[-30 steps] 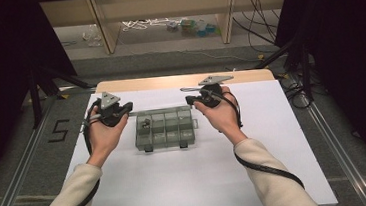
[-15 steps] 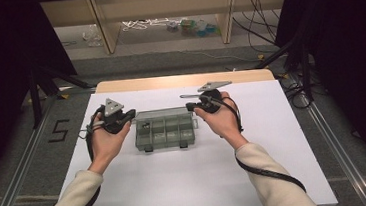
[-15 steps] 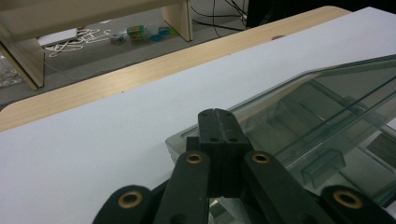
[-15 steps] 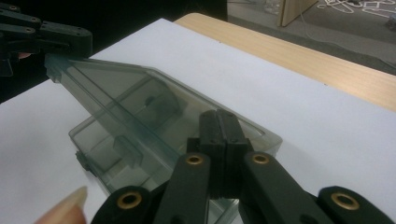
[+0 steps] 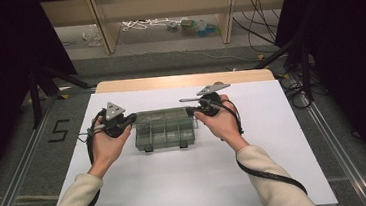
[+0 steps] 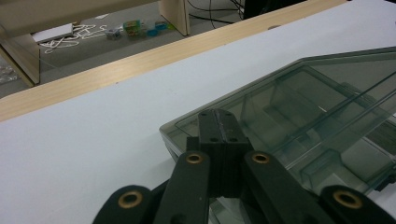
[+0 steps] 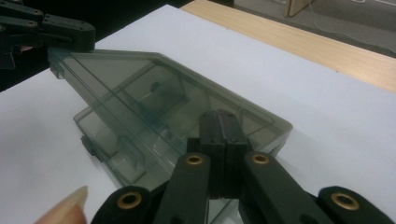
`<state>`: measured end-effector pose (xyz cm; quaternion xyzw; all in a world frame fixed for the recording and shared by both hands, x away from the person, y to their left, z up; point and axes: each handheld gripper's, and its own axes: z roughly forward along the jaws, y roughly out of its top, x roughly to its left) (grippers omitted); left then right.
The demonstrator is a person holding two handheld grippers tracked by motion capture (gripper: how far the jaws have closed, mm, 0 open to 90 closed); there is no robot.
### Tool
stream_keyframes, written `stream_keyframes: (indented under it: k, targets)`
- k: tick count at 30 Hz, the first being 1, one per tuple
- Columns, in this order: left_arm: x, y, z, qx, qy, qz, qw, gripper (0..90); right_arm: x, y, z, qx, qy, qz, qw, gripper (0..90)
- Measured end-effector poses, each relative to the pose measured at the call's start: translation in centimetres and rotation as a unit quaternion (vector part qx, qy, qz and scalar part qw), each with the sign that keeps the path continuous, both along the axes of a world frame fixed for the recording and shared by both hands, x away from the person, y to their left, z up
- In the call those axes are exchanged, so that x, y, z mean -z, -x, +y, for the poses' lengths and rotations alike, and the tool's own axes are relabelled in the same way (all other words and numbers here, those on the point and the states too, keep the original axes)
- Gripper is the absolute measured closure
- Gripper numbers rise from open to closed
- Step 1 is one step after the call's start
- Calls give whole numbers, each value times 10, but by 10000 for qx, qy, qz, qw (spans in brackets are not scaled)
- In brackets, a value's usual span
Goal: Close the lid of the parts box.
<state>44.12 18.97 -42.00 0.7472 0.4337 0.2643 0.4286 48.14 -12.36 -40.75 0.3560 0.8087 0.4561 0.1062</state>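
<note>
A smoky clear plastic compartment box lies on the white table, its latches toward the person. My left gripper is shut, its tips at the box's far left corner. In the left gripper view the jaws are pressed together over the lid corner, with nothing between them. My right gripper is shut too, at the far right corner. In the right gripper view its tips rest on the lid, which looks tilted above the base. The left gripper touches the opposite corner.
The table's wooden far edge runs behind the box. Beyond it stand a wooden shelf frame and loose cables and small items on the floor. Metal rails flank the table.
Both grippers have come slightly down and nearer, onto the box's far corners. The box has stayed in place.
</note>
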Motion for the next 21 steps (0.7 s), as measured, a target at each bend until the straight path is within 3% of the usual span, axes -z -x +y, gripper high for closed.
stream_keyframes:
  k: [6,8,11,12,16,17,20,21]
  targets:
    - [2,3,0,80,-131,69,9999,900,4,2,-1,-62,27,74,9999,900]
    - [4,4,-1,76,-58,72,9999,900,6,2,-1,-92,27,100,9999,900]
    - [5,5,-1,107,-124,147,9998,900,7,2,-2,-120,107,135,9998,900]
    - [5,6,0,134,-152,195,9996,900,7,3,-2,-102,120,229,9996,900]
    - [6,7,1,207,-337,383,9985,900,9,3,-1,-136,173,247,9995,900]
    - [5,6,3,334,-534,489,9968,900,10,3,-1,-166,183,243,9994,900]
    - [8,6,-1,284,-494,550,9969,900,11,4,-1,-167,206,282,9993,900]
    - [8,6,1,409,-661,640,9949,900,12,4,-1,-172,201,347,9990,900]
